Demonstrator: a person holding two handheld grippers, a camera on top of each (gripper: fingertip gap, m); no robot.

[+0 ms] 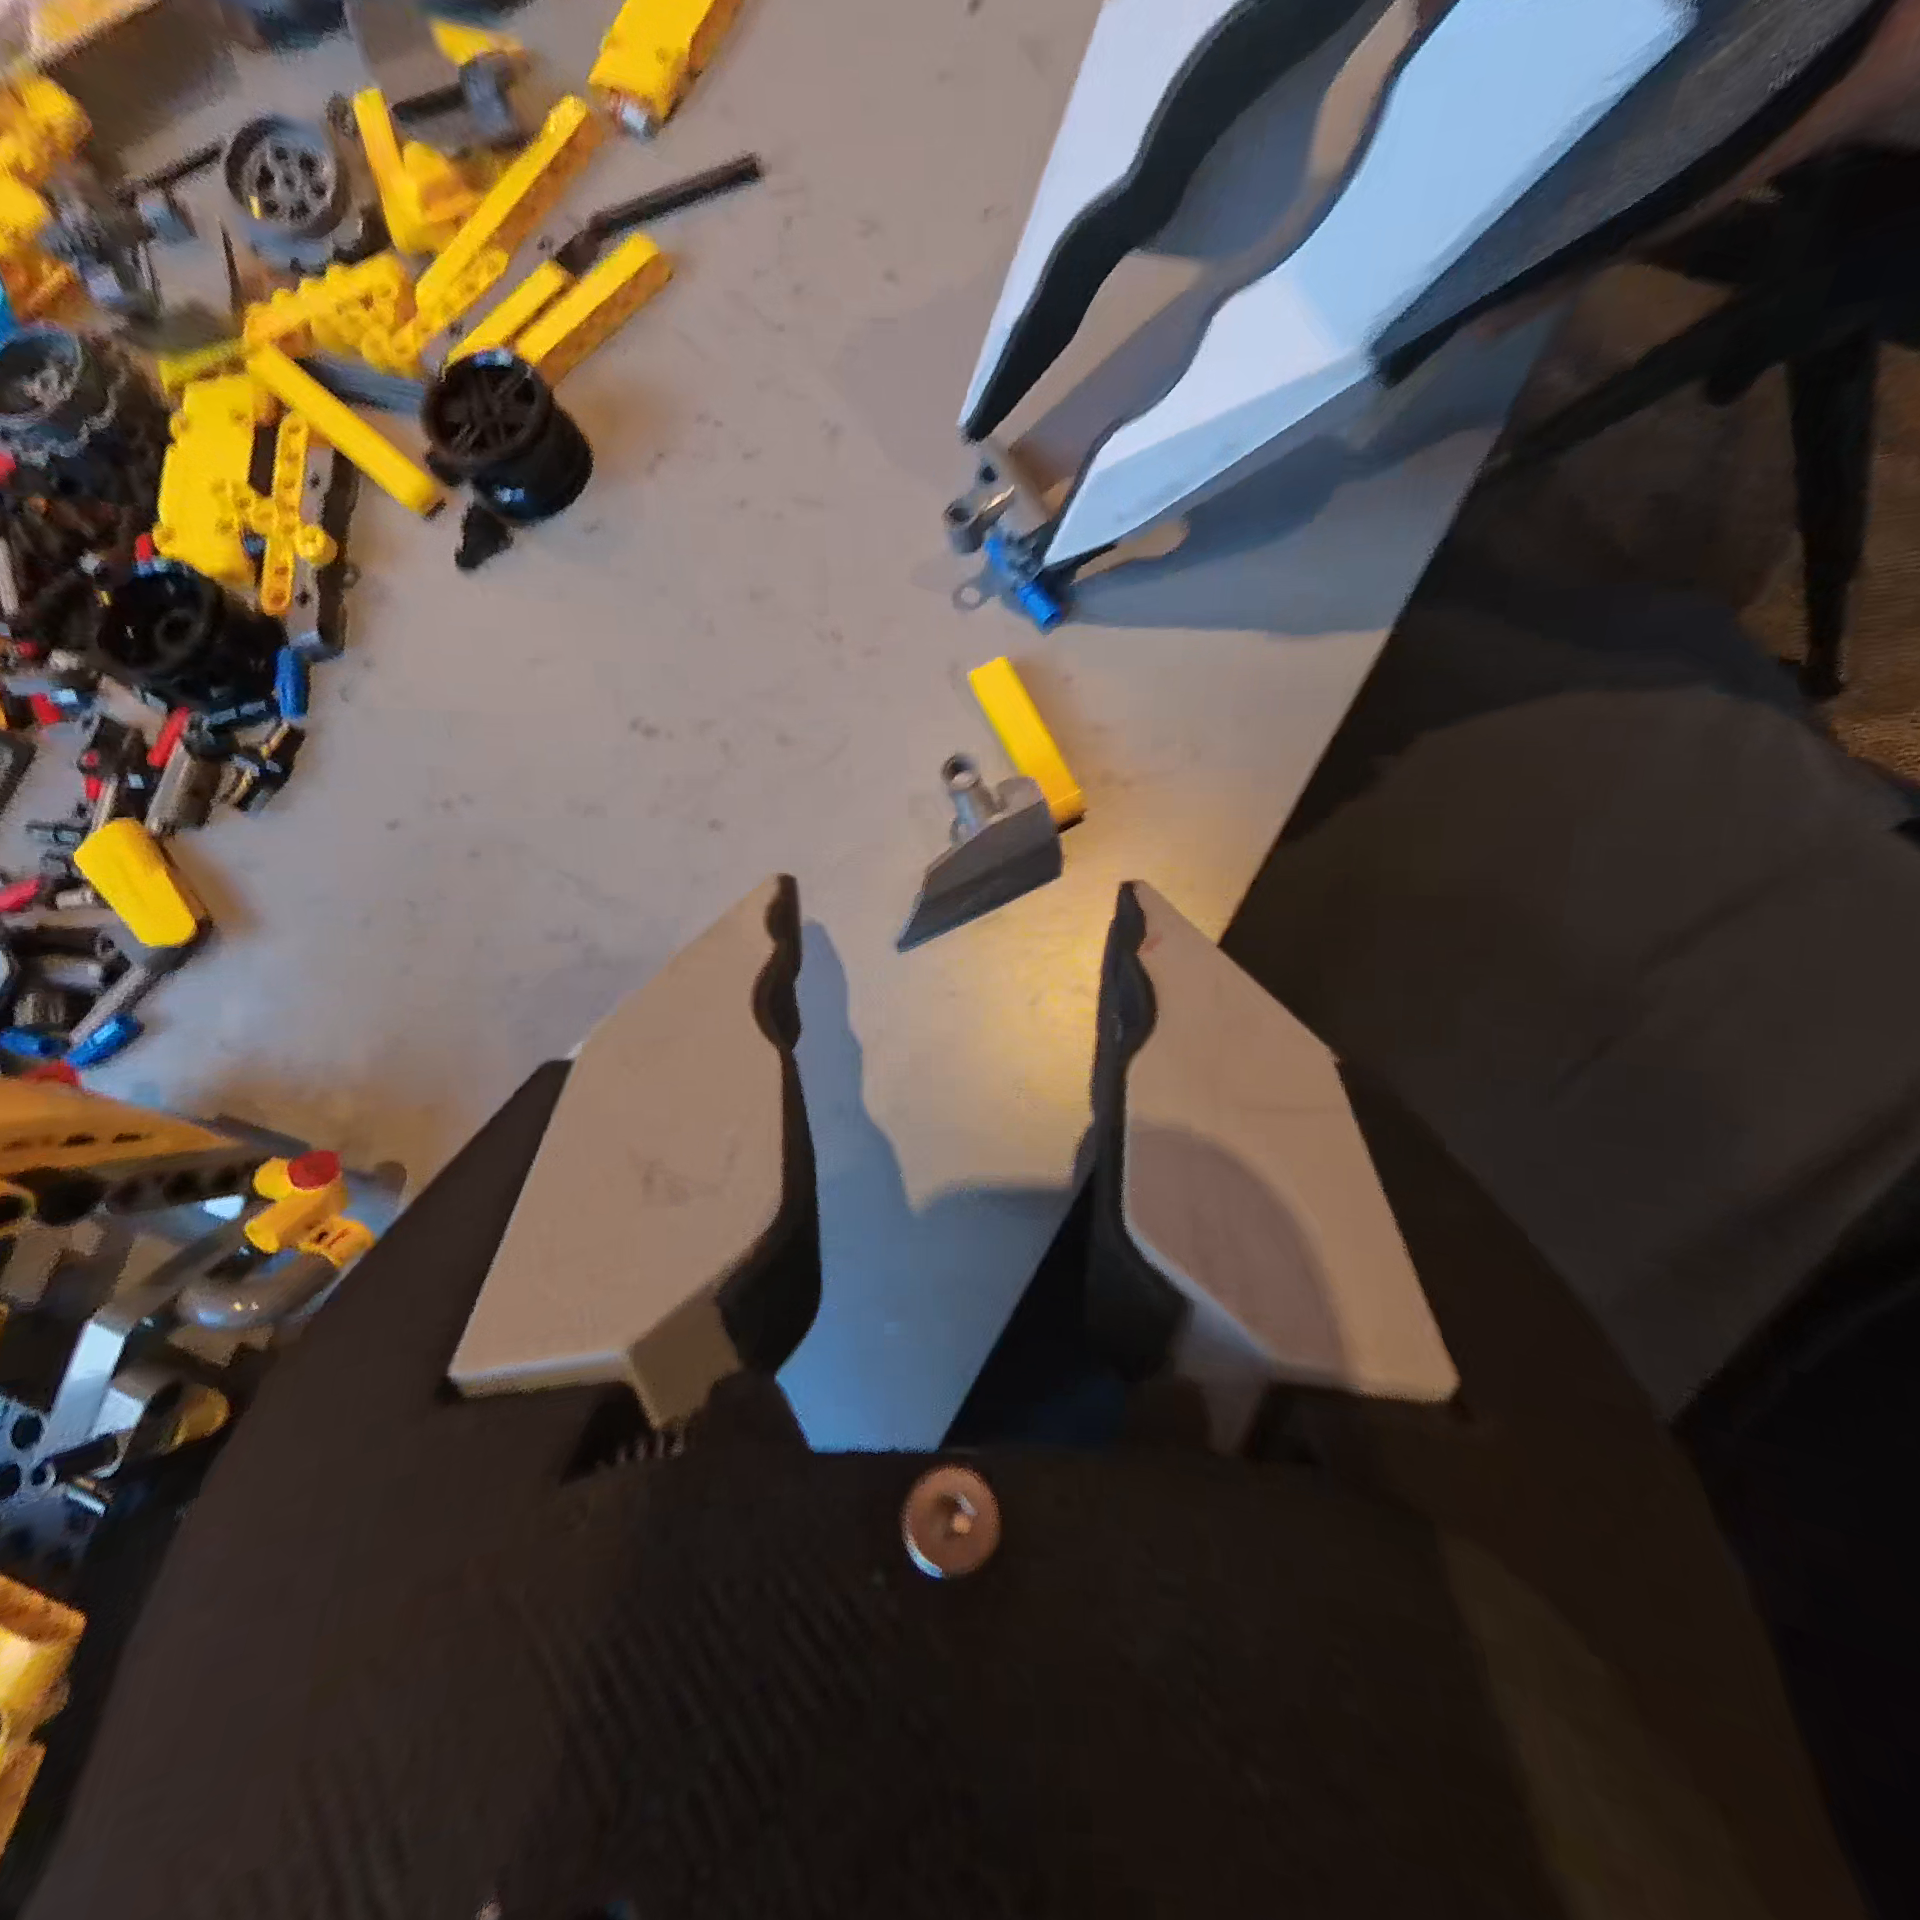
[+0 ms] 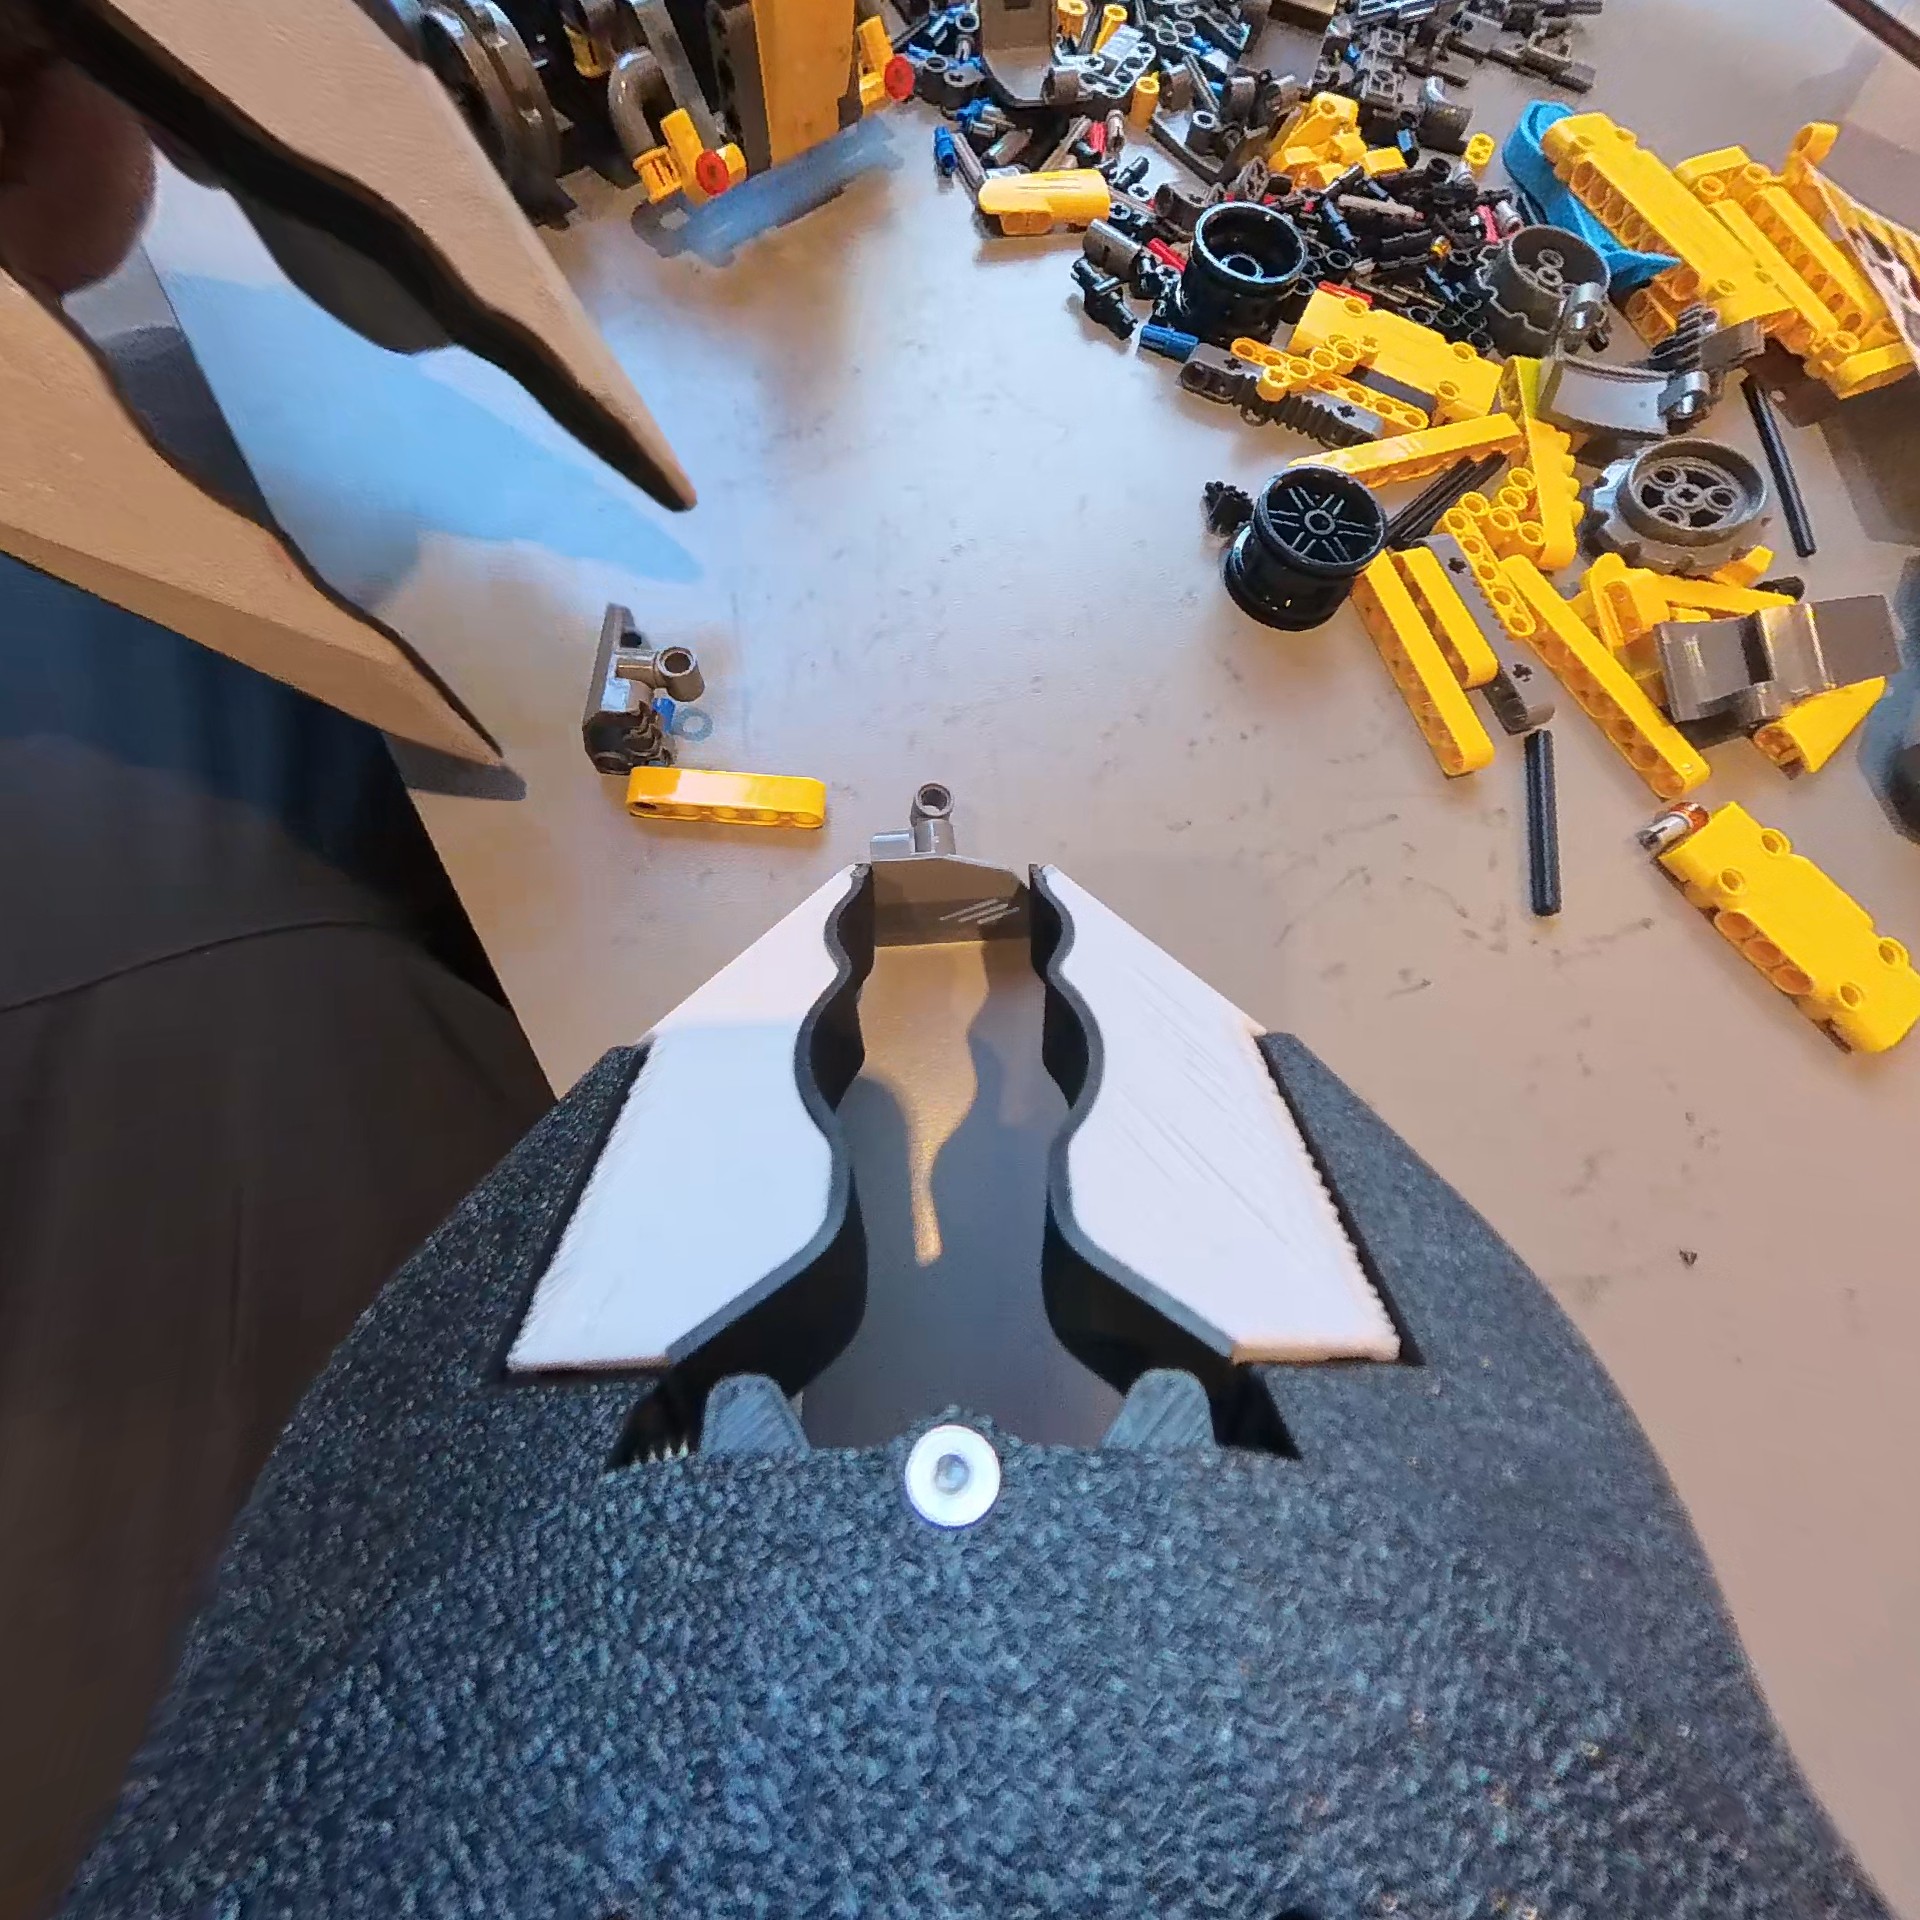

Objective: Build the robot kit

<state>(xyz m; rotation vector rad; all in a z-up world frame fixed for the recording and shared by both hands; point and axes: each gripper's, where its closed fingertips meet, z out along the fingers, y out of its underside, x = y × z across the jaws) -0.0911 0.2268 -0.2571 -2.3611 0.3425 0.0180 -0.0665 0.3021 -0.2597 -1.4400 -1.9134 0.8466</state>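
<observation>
Two tongs work over one pale table (image 2: 935, 520) strewn with building-toy parts. The left tongs (image 1: 958, 899) are released, their jaws wide apart with only bare table between them. In their own view one grey wedge panel (image 1: 987, 868) lies just beyond the tips at 12 o'clock. One thin yellow beam (image 1: 1023, 738) touches its far edge. Farther along the same line sits one small grey-and-blue connector piece (image 1: 997, 551). The right tongs (image 2: 951, 878) are half-closed. In their own view the wedge panel fills the gap between the tips and seems to meet both pads, but I cannot tell whether it is pinched or merely lying there. In the left wrist view those same tips stand at the connector piece instead, so the two views disagree. From the right wrist view the main heap spreads from 12 to 3 o'clock. It holds mostly yellow beams, along with two black wheels (image 2: 1304, 540), two grey wheels (image 2: 1683, 509) and one blue curved piece (image 2: 1558, 177). One black axle (image 2: 1543, 821) and one chunky yellow block (image 2: 1787, 925) lie apart at 3 o'clock. One partly built model (image 2: 727, 83) stands at 11 o'clock.
</observation>
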